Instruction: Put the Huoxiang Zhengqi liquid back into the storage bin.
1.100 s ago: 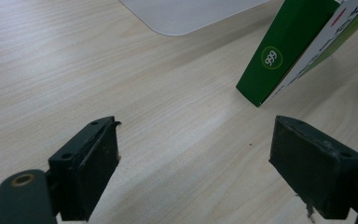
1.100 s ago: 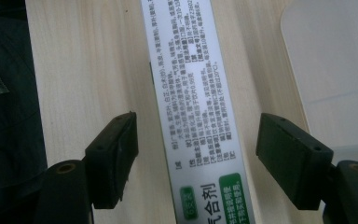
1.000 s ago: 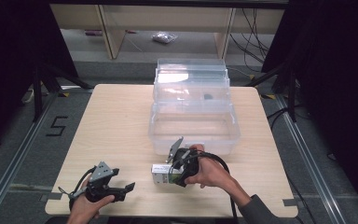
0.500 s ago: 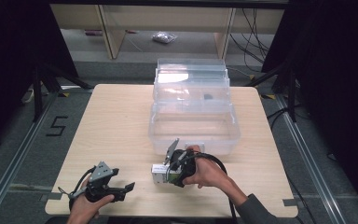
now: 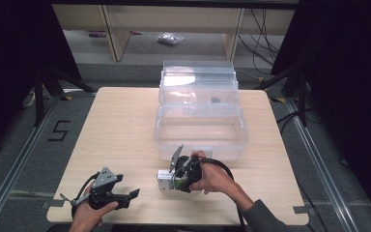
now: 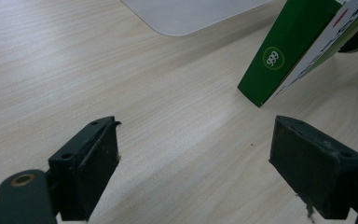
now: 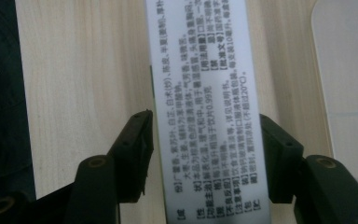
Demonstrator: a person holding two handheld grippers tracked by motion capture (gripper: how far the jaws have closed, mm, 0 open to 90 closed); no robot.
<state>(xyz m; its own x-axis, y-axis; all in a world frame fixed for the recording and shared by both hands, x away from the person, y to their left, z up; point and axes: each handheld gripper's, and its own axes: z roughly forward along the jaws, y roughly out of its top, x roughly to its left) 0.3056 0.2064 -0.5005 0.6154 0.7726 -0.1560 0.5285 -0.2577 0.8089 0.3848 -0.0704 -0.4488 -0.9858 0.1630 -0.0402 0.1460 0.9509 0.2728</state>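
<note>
We see a clear plastic storage box (image 5: 200, 130), lid open, at the table's (image 5: 121, 125) far edge, right of centre. Beyond the table: wooden shelving (image 5: 111, 29), a small clear bag (image 5: 170, 39) on the floor, cables (image 5: 265, 34) at right.

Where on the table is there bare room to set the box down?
The table's wide left stretch beside the clear bin is bare, as is its right edge. It is crowded at the front, where the right gripper has the box between its fingers.

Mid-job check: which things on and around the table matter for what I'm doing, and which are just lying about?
In play:
right gripper, jaws just closing around the box
green-and-white box
open clear plastic bin

Lying about:
left gripper, open over bare table
bag on the floor beyond
</note>
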